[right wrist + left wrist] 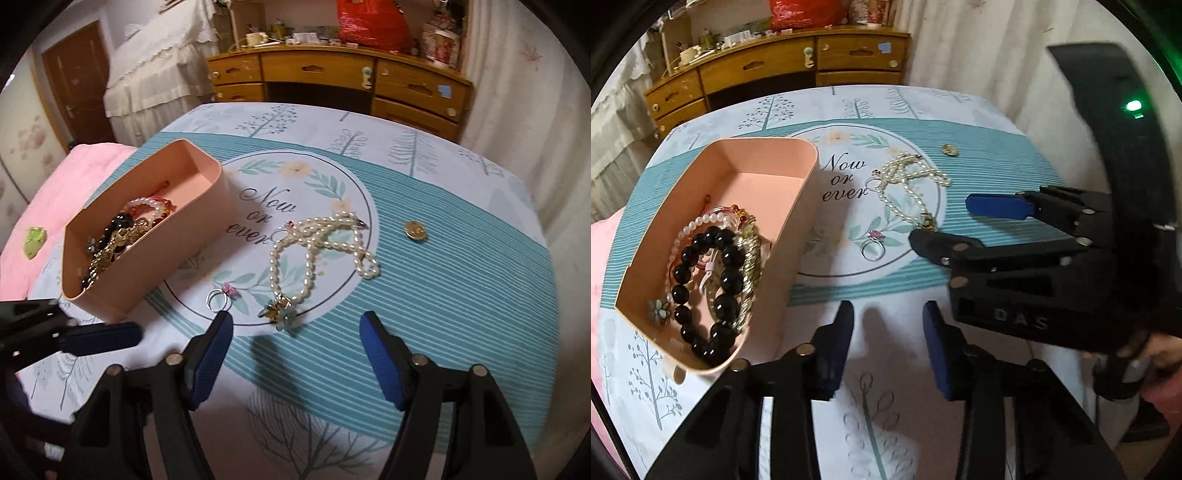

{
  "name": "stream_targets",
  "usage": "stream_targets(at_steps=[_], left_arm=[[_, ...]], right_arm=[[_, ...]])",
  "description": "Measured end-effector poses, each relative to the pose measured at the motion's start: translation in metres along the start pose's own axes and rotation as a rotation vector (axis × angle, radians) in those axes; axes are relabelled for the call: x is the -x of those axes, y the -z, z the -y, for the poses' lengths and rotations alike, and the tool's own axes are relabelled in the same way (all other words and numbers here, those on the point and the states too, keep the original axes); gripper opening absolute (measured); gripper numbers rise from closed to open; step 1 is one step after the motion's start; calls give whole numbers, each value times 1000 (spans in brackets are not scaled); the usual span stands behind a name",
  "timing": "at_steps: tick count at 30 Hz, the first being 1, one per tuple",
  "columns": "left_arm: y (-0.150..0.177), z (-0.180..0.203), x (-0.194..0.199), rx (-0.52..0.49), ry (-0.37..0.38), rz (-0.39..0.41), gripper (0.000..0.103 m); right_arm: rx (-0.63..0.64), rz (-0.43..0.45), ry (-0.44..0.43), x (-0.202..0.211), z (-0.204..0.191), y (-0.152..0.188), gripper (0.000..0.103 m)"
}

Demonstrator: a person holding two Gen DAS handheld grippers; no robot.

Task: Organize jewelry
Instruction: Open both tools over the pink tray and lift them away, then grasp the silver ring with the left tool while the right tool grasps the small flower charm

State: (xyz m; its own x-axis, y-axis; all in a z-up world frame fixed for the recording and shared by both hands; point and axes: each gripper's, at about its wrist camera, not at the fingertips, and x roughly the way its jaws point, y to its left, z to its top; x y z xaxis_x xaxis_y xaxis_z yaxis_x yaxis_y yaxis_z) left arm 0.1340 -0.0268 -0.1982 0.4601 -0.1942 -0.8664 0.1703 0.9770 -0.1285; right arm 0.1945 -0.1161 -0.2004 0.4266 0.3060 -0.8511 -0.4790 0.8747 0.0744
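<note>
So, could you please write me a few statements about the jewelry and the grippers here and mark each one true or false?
1. The pearl necklace lies on the tablecloth, outside the pink box. True.
2. The black bead bracelet lies on the tablecloth beside the box. False: it is inside the pink box.
3. The right gripper is shut on the pearl necklace. False: its jaws are open and hold nothing.
4. A silver ring with a pink stone lies on the tablecloth near the right gripper's left fingertip. True.
5. The left gripper holds the small gold piece. False: it is open and empty; the gold piece lies alone on the cloth.
</note>
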Motion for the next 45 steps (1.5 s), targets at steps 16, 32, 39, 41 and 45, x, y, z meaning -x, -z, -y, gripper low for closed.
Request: stream_targets(at_steps=[16, 32, 39, 41, 45], left_arm=[[-27, 7, -38, 36, -147, 60, 28], [-33, 6, -42, 46, -142, 94, 13], [-33, 4, -39, 64, -133, 79, 2], [-32, 3, -39, 71, -112, 80, 2], [-30, 3, -38, 61, -115, 75, 2]], right_arm=[[6, -19, -193, -12, 14, -11, 25], [-119, 1, -232, -4, 40, -13, 25], [-140, 13, -230, 2, 45, -15, 25], [-146, 19, -229, 4, 46, -15, 25], [-152, 29, -216, 7, 44, -16, 25]])
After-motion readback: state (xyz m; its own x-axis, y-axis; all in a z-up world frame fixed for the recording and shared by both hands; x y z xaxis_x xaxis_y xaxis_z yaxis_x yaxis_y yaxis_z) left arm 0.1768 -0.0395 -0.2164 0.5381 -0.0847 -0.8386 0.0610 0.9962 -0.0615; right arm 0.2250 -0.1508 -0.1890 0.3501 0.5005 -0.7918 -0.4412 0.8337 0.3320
